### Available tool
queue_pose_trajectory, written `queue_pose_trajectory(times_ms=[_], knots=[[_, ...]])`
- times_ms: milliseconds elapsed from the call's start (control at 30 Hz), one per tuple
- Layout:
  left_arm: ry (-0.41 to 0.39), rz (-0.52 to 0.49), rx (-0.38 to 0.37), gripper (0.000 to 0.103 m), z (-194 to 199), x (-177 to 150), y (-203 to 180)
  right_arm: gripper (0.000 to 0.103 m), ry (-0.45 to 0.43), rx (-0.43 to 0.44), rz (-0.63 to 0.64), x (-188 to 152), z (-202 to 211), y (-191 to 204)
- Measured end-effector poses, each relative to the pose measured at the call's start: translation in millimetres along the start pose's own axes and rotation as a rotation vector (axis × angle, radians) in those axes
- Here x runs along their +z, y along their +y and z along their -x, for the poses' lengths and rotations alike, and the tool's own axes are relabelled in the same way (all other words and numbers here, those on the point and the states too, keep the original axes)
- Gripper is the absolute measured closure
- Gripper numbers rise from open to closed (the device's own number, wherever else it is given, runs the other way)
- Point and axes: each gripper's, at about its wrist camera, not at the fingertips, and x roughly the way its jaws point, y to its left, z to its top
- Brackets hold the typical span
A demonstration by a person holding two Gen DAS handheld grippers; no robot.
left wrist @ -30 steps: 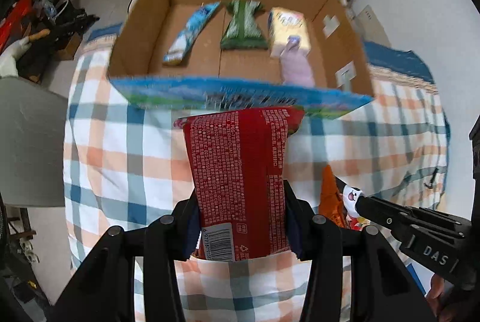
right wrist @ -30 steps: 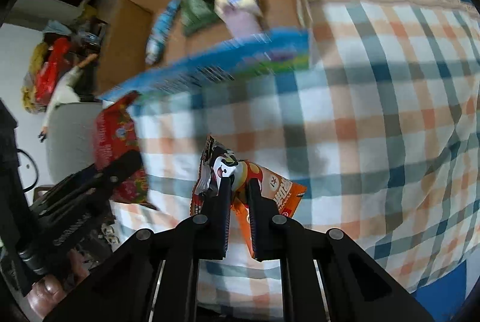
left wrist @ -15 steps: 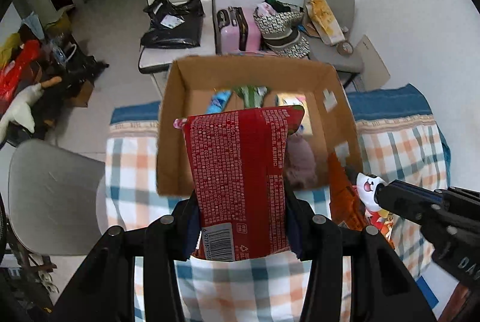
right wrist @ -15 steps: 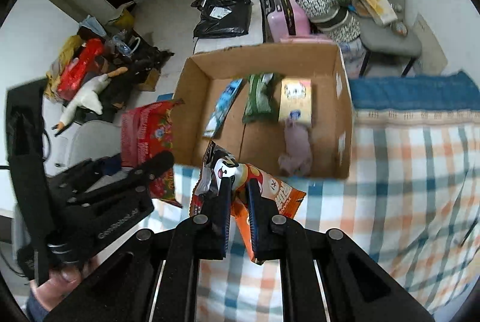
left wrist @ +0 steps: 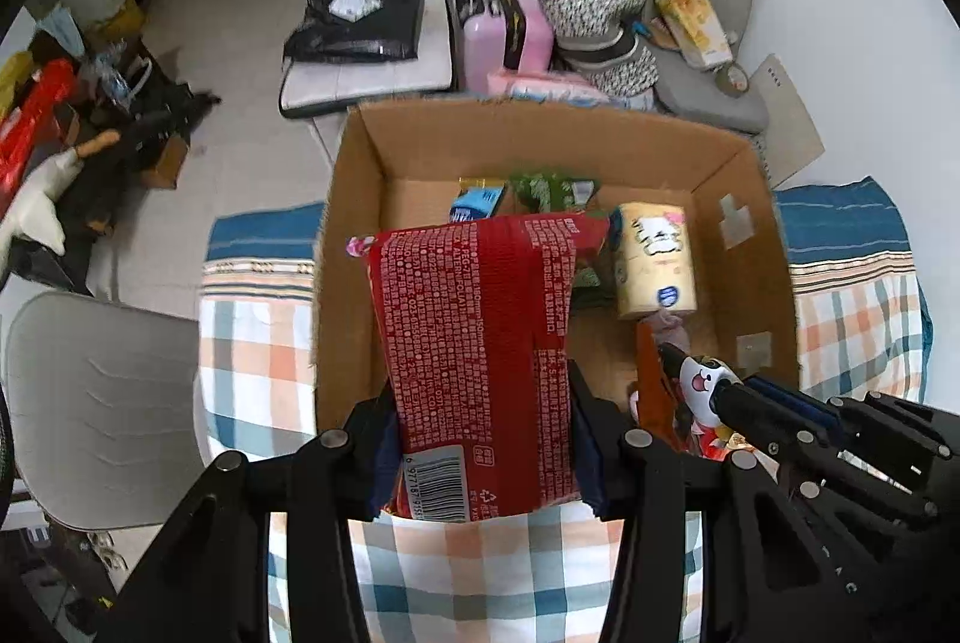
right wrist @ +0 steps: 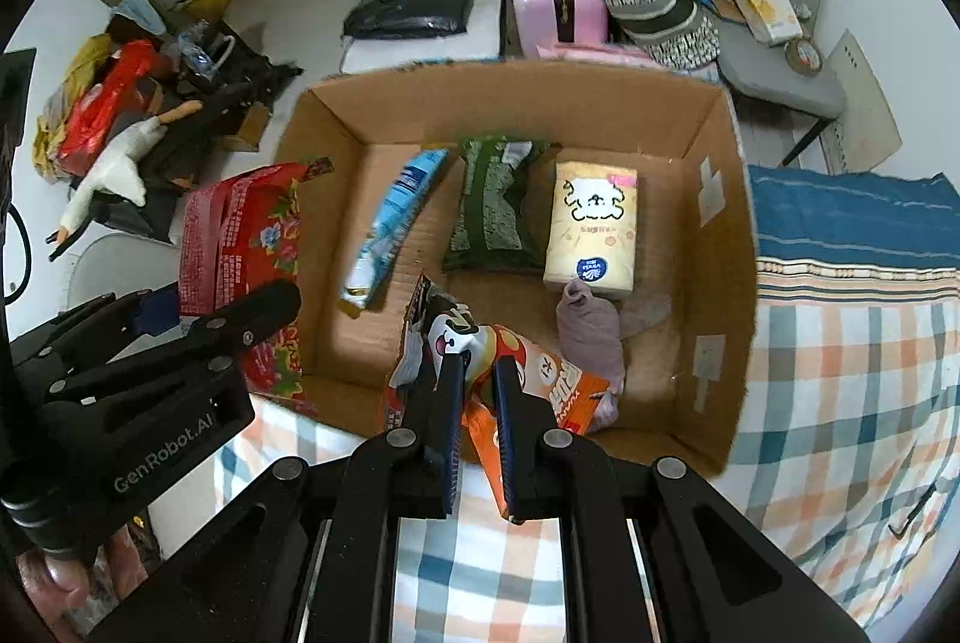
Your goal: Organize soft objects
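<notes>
Left wrist view, frame centre: the left gripper [left wrist: 483, 439] pinches a red snack packet [left wrist: 480, 349] held over the near edge of an open cardboard box [left wrist: 348, 199]; right wrist view, lower centre: the right gripper [right wrist: 477, 391] clamps an orange snack bag [right wrist: 540, 385] above the box's near wall; a yellow tissue pack [right wrist: 591, 229], green packet [right wrist: 495, 211] and, seemingly, a mauve cloth [right wrist: 588, 328] lie inside.

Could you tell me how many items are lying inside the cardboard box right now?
4: blue packet at left, green pack in the middle, tissue pack at right, and purple cloth just before it. Others may be hidden.
</notes>
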Motion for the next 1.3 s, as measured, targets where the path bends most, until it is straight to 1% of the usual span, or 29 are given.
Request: queue_pose_trajectory(times_ms=[133,333,400,533,567,600,633,700,733,767,800,833,900,933,967,1000,1033,1067,1100,1300], knots=[[0.079,0.023,-0.029,0.059,-38.5,8.1,5.6,0.092,0.036,-0.011,-0.02,6.2,-31.8,-6.1],[0.148,0.027,-0.053,0.059,-72.6,13.0,4.2,0.092,0.082,-0.009,-0.054,9.9,-68.5,-19.1],[0.162,0.018,-0.049,0.059,-79.7,12.7,2.3,0.091,0.108,-0.002,-0.063,9.4,-76.7,-23.1],[0.165,-0.002,-0.013,0.058,-82.5,12.7,-3.4,0.09,0.118,-0.011,-0.083,8.8,-80.3,-29.3],[0.164,-0.002,-0.006,0.058,-81.5,12.7,-4.3,0.085,0.119,-0.011,-0.089,9.0,-80.3,-30.7],[0.164,-0.004,-0.007,0.058,-80.5,12.6,-5.6,0.077,0.122,-0.017,-0.09,9.1,-80.2,-32.4],[0.161,-0.003,-0.004,0.058,-79.5,12.5,-6.0,0.071,0.12,-0.033,-0.094,8.9,-79.4,-35.0],[0.151,-0.002,0.007,0.058,-75.6,11.9,-6.8,0.043,0.116,-0.051,-0.096,7.7,-77.8,-37.5],[0.147,0.002,0.005,0.057,-74.1,11.0,-5.9,0.038,0.114,-0.058,-0.098,6.8,-76.8,-39.1],[0.14,0.01,0.0,0.055,-71.6,10.2,-5.1,0.032,0.11,-0.07,-0.097,6.2,-75.4,-40.1],[0.134,0.012,0.001,0.05,-71.0,10.9,-4.2,0.027,0.108,-0.087,-0.092,5.4,-74.5,-40.7],[0.129,0.015,0.008,0.048,-69.9,11.3,-3.1,0.025,0.106,-0.1,-0.09,4.0,-74.1,-41.6],[0.112,0.022,0.016,0.039,-65.3,10.1,-1.6,0.007,0.107,-0.111,-0.093,2.5,-74.1,-43.3],[0.105,0.027,0.021,0.035,-63.9,10.2,-1.2,0.005,0.111,-0.112,-0.098,1.2,-74.8,-44.6],[0.096,0.028,0.03,0.025,-62.0,9.4,-0.9,0.003,0.115,-0.117,-0.101,0.3,-75.0,-45.6],[0.088,0.031,0.032,0.018,-59.8,8.8,0.3,0.003,0.118,-0.127,-0.099,-0.2,-75.5,-46.1],[0.084,0.035,0.037,0.015,-58.3,8.9,1.6,0.003,0.119,-0.137,-0.098,-1.4,-76.4,-46.3],[0.08,0.037,0.044,0.01,-56.6,8.2,2.6,0.003,0.116,-0.139,-0.098,-2.1,-75.5,-47.2],[0.076,0.041,0.047,0.008,-54.9,7.2,3.5,0.003,0.115,-0.144,-0.098,-3.1,-75.5,-47.4],[0.052,0.053,0.056,0.008,-43.8,0.3,5.9,0.003,0.104,-0.15,-0.095,-8.0,-63.8,-45.4]])
